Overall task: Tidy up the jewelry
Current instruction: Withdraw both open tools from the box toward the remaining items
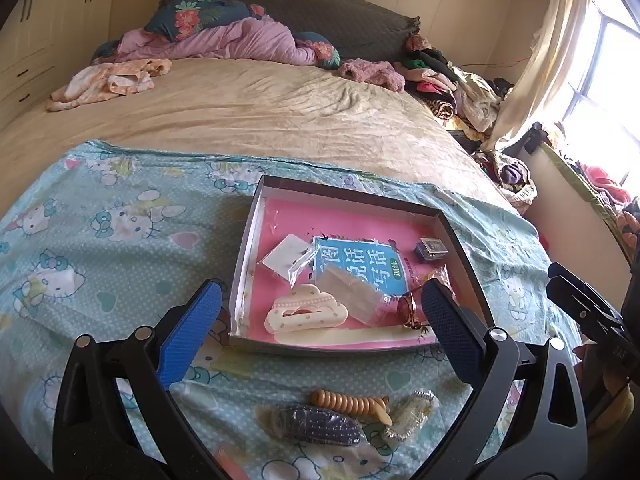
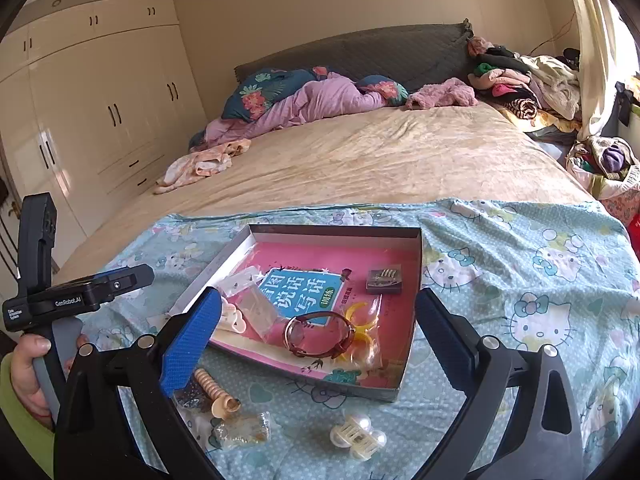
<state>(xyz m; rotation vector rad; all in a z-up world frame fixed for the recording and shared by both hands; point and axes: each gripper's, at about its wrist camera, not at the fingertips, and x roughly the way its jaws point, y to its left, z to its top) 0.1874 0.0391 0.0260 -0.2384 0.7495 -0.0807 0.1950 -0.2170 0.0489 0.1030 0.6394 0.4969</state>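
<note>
A shallow grey box (image 1: 256, 204) (image 2: 418, 280) with a pink book inside lies on the Hello Kitty sheet. In it are a cream cloud hair claw (image 1: 306, 309), a brown watch (image 2: 318, 334) (image 1: 408, 307), a small dark case (image 1: 431, 249) (image 2: 383, 279) and clear bags (image 1: 352, 292). In front of the box lie a wooden spiral hair tie (image 1: 350, 402) (image 2: 212, 388), a dark bagged clip (image 1: 316, 426), a bagged bracelet (image 1: 410, 414) (image 2: 242, 430) and a pearl clip (image 2: 358, 436). My left gripper (image 1: 320, 320) and right gripper (image 2: 318, 332) are open and empty above the near items.
The beige bed (image 1: 256, 112) stretches behind, with pillows and a purple quilt (image 1: 224, 38) at the headboard. Piles of clothes (image 1: 452, 84) sit at the right. Wardrobes (image 2: 92, 100) line the left wall. A window with a curtain (image 1: 560, 52) is at the right.
</note>
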